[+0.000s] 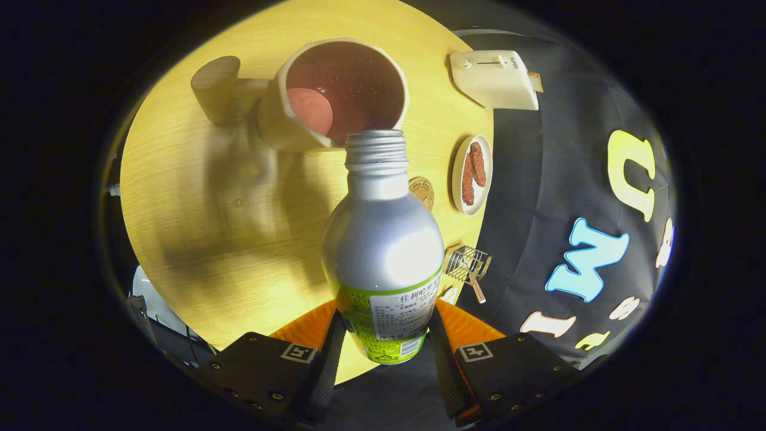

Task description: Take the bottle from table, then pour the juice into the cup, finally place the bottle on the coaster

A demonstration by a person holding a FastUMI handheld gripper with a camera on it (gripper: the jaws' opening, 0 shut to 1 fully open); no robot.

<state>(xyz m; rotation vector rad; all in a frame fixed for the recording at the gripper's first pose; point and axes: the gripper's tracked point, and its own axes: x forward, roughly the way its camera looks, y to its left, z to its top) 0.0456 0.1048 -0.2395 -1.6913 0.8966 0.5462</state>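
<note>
So the bottle (383,239) is a silver metal one with a green label low on its body, cap off, and its threaded mouth is tipped right up against the cup's near rim. The cup (335,96) is cream with a chunky wooden handle, dark reddish juice inside, sitting well in from the table's edge. The coaster (422,190) looks like a small round brownish disc peeking out behind the bottle's shoulder, nearer the table's edge.

A: Gripper (386,335) build? And what are the fingers at?
B: Two flat dark finger blocks, small screws along the edges, one square black-and-white marker tag (298,352) atop each. Both fingers press on the bottle (383,251).
</note>
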